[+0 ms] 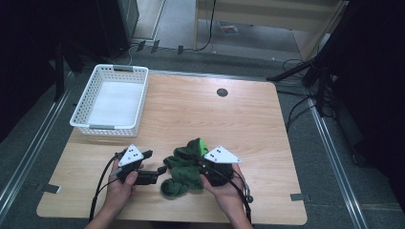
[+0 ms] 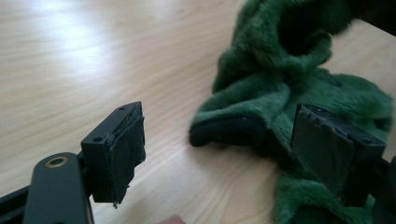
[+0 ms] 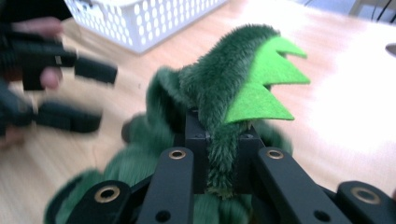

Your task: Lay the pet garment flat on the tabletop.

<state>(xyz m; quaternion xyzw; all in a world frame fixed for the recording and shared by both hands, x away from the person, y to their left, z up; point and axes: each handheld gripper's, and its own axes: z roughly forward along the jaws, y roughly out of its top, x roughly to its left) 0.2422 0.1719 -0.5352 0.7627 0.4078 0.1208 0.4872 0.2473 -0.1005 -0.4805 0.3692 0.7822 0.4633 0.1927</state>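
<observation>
Two hand-held grippers near the table's (image 1: 267, 119) front edge: right gripper (image 3: 223, 140) pinches the green plush toy (image 1: 184, 167); left gripper (image 2: 217, 140) gapes just beside it. Bare wood stretches beyond; white basket (image 1: 111, 100) far-left.

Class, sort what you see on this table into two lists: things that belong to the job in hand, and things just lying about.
In the job:
- green plush toy, clamped in the right gripper
- left gripper, fingers open beside the toy

Lying about:
- white basket, at the table's far left
- black round grommet in the wooden table
</observation>
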